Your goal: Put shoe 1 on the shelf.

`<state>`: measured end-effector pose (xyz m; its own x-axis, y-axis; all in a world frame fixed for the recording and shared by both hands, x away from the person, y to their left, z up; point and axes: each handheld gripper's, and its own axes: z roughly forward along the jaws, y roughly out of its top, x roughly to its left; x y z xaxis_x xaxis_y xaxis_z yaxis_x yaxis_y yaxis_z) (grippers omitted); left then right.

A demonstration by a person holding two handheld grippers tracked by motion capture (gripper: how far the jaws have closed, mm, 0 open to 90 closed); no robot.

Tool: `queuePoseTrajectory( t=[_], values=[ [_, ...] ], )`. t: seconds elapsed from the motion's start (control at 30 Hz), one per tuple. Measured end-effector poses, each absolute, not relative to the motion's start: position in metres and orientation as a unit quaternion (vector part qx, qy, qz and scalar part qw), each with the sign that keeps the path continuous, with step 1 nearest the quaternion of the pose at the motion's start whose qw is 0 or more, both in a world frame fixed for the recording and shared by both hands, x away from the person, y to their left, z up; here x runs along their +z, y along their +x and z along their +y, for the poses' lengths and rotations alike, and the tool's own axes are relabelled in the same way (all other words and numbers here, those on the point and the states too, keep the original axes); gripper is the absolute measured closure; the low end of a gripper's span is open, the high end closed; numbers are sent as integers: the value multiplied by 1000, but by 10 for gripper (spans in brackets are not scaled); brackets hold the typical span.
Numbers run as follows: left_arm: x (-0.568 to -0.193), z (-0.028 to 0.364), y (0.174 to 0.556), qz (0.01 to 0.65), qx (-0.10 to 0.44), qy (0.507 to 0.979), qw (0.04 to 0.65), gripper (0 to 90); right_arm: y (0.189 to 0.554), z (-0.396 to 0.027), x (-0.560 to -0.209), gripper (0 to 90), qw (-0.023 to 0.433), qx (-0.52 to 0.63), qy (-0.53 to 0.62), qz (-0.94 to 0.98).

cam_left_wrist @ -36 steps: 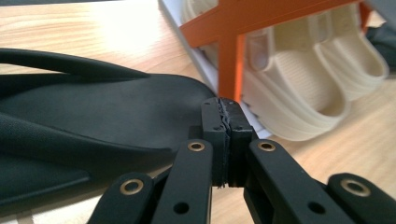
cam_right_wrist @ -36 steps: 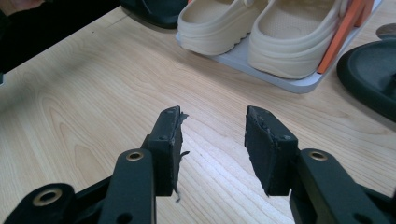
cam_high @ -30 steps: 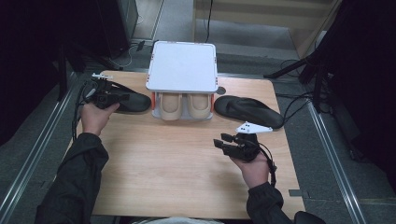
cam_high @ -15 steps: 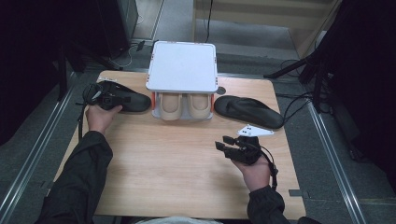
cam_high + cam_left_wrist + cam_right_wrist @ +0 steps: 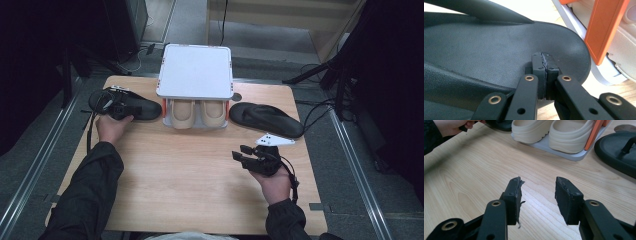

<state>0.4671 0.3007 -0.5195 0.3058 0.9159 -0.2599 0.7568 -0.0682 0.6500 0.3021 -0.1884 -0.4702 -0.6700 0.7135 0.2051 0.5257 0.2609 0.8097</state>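
Left tongs [image 5: 544, 72] clenched empty over the black sandal [image 5: 499, 50]; right tongs [image 5: 537, 200] released above the table [image 5: 474, 182].

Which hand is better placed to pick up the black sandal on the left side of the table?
Left. The left gripper sits on that black sandal, jaws shut; the right gripper hovers open over bare table.

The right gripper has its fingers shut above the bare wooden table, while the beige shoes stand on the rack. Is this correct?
Not quite. The right gripper has its fingers open, with a clear gap between them, as the right gripper view shows. The rest is correct: it is above the bare table, and the beige shoes stand on the rack.
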Motion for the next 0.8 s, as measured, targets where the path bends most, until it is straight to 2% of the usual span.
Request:
queuePoseTrajectory(
  t=[0.8],
  values=[
    [-517,312,426,583,83,728,353,900,314,-174,-470,581,87,467,372,797]
  ],
)
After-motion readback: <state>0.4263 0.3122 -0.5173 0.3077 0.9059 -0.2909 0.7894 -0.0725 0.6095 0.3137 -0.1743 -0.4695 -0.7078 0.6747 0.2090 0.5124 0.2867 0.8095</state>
